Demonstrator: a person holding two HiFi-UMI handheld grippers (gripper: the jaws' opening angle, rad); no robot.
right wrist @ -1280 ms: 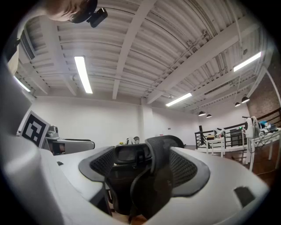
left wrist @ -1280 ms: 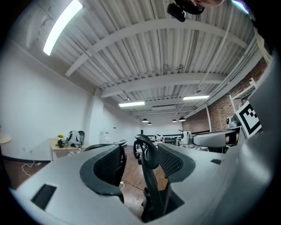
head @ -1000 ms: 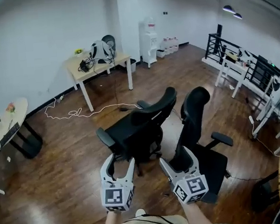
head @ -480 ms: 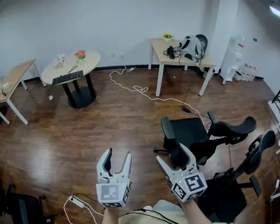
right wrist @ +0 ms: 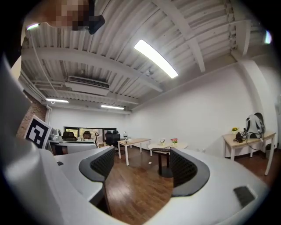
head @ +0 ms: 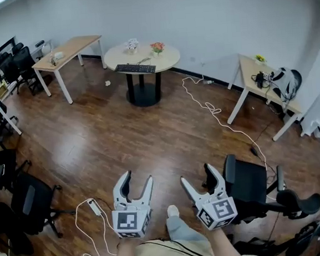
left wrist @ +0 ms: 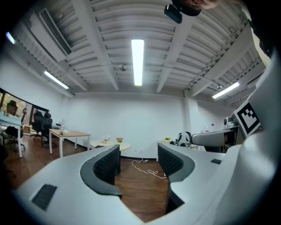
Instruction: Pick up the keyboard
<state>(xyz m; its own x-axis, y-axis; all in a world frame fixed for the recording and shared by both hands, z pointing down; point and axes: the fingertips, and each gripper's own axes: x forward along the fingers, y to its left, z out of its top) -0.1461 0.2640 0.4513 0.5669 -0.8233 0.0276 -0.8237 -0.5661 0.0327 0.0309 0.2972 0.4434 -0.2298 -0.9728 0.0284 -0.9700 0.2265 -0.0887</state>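
Observation:
A black keyboard (head: 135, 69) lies on a round pale table (head: 168, 57) at the far side of the room, beside a small pot of flowers (head: 157, 47). Both grippers are held low, near the person, far from that table. My left gripper (head: 137, 178) has its jaws apart with nothing between them. My right gripper (head: 196, 174) is open and empty too. In the right gripper view the round table (right wrist: 180, 145) shows far off between the pads. The left gripper view has it small and distant (left wrist: 109, 144), left of the jaws.
A rectangular wooden desk (head: 67, 51) stands left of the round table, another desk (head: 258, 74) with a bag at the right. Black office chairs (head: 254, 191) are close on the right, and more (head: 22, 203) on the left. White cables (head: 214, 109) trail over the wooden floor.
The view has swung round: the round table with the keyboard now lies ahead, and the black chairs that were in front have slid off to the right. Both grippers' jaws stand as before.

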